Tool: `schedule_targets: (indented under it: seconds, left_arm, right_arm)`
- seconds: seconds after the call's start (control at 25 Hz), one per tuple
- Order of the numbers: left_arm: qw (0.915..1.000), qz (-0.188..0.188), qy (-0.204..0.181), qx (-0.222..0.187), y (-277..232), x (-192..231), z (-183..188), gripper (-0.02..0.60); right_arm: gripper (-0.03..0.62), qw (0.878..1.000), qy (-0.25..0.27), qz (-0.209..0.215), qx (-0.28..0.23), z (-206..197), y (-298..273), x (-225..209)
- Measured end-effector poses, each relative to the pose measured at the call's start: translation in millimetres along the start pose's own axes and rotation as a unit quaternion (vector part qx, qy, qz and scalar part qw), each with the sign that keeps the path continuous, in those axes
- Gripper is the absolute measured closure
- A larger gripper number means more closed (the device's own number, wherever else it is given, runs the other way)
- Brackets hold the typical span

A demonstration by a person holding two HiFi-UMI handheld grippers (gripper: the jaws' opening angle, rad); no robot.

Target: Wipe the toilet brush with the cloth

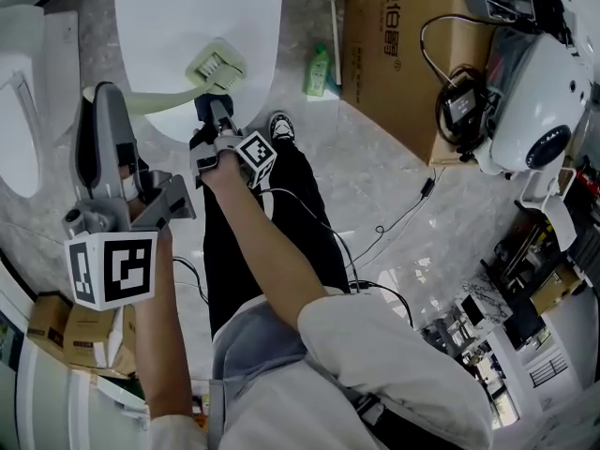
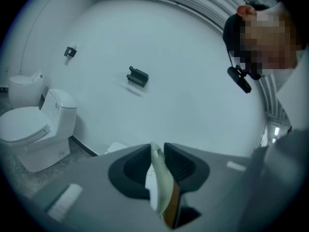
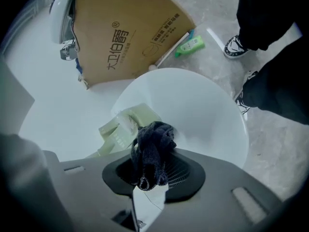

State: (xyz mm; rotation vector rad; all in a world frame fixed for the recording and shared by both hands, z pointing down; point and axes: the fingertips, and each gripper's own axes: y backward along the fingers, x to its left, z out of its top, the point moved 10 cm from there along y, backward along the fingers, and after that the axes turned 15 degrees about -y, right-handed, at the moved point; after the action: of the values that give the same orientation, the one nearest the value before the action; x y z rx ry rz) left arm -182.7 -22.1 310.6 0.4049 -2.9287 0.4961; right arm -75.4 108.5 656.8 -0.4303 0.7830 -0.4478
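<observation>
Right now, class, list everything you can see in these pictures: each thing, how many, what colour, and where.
toilet brush: one, pale green, head over the round white surface, handle in the left gripper
cloth: one, dark blue, bunched beside the brush head
round white surface: one, white, ahead of the person
cardboard box: one, brown, on the floor right of the surface
bottle: one, green, on the floor by the box
toilet: one, white, against the wall
white machine: one, white, right of the box
cables: several, black, across the floor
left gripper: one, grey, shut on the brush handle
right gripper: one, grey, shut on the cloth
</observation>
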Motion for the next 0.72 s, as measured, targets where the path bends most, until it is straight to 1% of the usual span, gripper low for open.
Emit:
schedule_targets:
  seconds: [0.24,0.32,0.4,0.52,0.72]
  left_arm:
    - [1.0,-0.005,-0.005,0.002,-1,-2,1,0.581]
    - [1.0,-0.007,-0.007,0.002,-1,-4,2,0.581]
    - [1.0,-0.007,-0.007,0.002,-1,-3,2,0.581]
    - [1.0,-0.007,-0.004,0.003,-1,-2,2,0.581]
    - [1.0,-0.005,-0.004,0.003,0,-1,1,0.581]
  right_arm:
    - [0.494,0.999,-0.037,0.035,0.012,-21,-12,-6]
    - [0.494,0.998,-0.04,0.044,0.025,-27,-15,-5]
    - [0.494,0.998,-0.037,0.04,0.043,-35,-17,0]
    - [0.494,0.997,-0.018,0.024,0.07,-44,-18,9]
    - [0.494,0.99,0.043,0.037,0.13,-45,-20,16]
